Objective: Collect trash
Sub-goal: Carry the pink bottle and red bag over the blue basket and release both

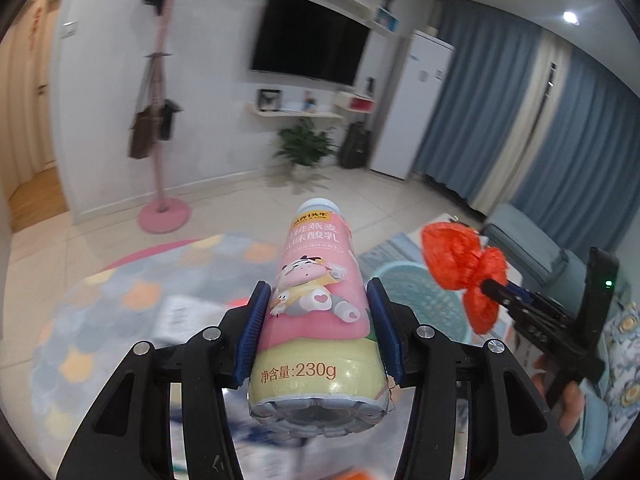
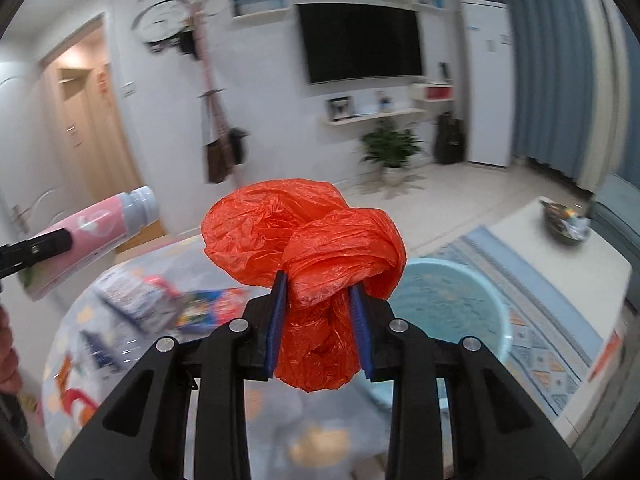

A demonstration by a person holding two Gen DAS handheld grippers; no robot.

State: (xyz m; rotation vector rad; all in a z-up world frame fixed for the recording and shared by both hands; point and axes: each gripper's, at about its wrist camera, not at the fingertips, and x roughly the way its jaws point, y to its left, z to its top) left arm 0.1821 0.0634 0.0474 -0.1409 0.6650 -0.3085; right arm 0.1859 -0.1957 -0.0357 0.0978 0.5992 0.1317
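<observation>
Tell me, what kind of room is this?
Most likely a living room at home: a big TV hangs on the wall, a potted plant stands below it, and a colourful rug covers the floor.

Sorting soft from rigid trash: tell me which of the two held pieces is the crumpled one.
The orange plastic bag in the right gripper: wrinkled, knotted film. The pink yogurt drink bottle in the left gripper keeps its rigid shape.

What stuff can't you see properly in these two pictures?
- Packets on the mat, right wrist view: motion blur, so print is unreadable.
- Bottle, left wrist view: the gripper covers its sides.
- Bin, right wrist view: the red bag and gripper cover part of it.
- Bowl on the table, right wrist view: contents too small.
</observation>
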